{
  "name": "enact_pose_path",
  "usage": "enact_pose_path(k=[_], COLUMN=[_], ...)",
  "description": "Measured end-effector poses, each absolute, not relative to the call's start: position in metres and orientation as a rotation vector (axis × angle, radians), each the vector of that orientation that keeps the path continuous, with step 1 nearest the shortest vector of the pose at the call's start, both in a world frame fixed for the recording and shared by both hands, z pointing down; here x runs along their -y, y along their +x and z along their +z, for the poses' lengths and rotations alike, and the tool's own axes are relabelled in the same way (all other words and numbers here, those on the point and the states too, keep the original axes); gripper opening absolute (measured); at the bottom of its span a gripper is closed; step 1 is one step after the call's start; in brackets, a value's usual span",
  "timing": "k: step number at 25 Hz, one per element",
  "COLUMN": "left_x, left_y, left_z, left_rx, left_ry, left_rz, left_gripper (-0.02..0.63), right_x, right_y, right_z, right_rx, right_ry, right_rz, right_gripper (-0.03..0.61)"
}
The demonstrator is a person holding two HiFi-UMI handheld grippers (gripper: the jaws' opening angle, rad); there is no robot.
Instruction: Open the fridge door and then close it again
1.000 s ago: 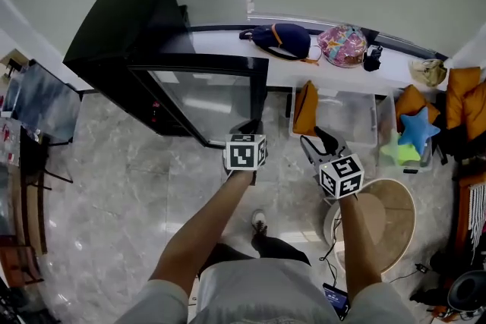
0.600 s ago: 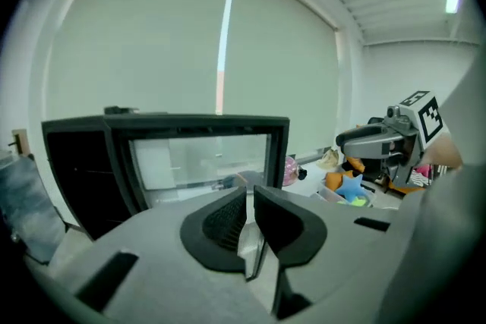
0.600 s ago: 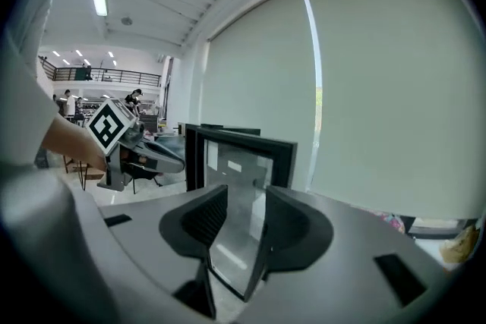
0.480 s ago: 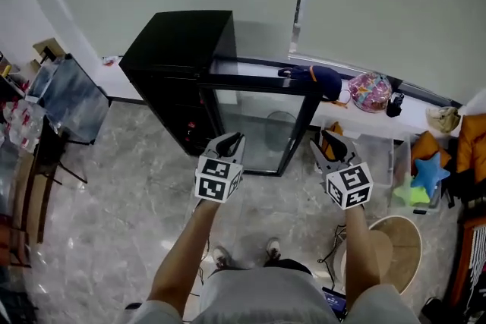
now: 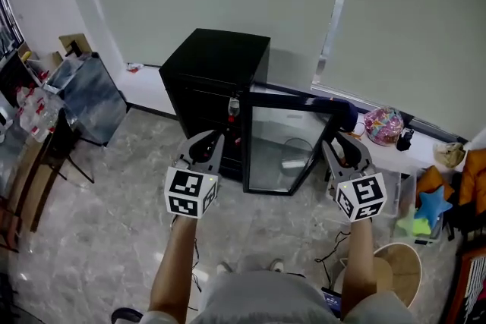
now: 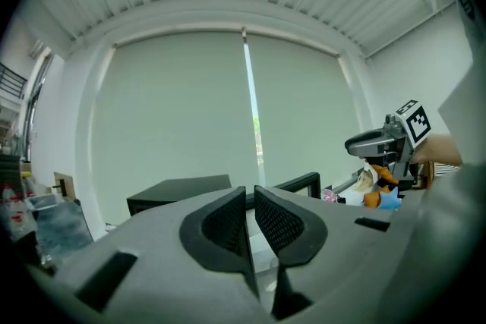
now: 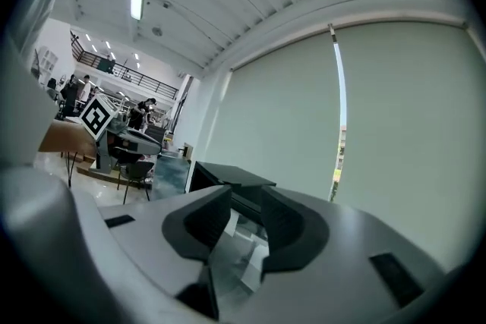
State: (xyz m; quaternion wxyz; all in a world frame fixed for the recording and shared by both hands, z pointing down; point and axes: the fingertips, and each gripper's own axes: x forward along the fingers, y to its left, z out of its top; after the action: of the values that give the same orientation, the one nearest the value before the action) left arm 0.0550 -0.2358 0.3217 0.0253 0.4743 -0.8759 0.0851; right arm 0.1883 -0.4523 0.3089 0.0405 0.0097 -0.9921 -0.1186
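Note:
The black fridge (image 5: 220,61) stands against the blind-covered window, and its glass door (image 5: 282,148) hangs open toward me. My left gripper (image 5: 208,142) is held in the air in front of the fridge's left side, clear of it. Its jaws are shut with nothing in them (image 6: 249,195). My right gripper (image 5: 346,149) hovers right of the door's free edge, not touching it. Its jaws (image 7: 244,199) have just been closing, but a gap remains and nothing sits between them. In both gripper views the fridge (image 6: 181,190) (image 7: 228,180) lies ahead, beyond the fingertips.
A dark glass panel (image 5: 93,99) and a chair (image 5: 62,148) stand at the left. A bright bag (image 5: 383,125) lies on the low window ledge at the right. Below it are a blue star toy (image 5: 430,206) and a round woven basket (image 5: 396,266).
Both grippers have risen and drawn back from the fridge; the left one has left the door's edge. The right jaws have narrowed. The door stays open.

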Motion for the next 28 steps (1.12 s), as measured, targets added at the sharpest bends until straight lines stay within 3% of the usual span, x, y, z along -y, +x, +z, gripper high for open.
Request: enact_pose_path(k=[4,8,28], left_x=[0.217,0.209,0.232], left_y=[0.064,0.065,0.071], left_z=[0.308,0.31,0.341], left_rx=[2.728,2.7,2.386], left_ry=[1.509,1.532,1.863], left_rz=[0.252,0.257,0.321], left_gripper=[0.028,0.081,0.083], right_x=[0.432,0.423,0.415], right_y=[0.189,0.187,0.246], right_z=[0.291,0.287,0.324], right_rx=[3.071,3.067,2.937], right_ry=[0.012,0.009,0.365], right_rz=[-0.415,-0.45,-0.312], right_gripper=[0.118,0.118,0.144])
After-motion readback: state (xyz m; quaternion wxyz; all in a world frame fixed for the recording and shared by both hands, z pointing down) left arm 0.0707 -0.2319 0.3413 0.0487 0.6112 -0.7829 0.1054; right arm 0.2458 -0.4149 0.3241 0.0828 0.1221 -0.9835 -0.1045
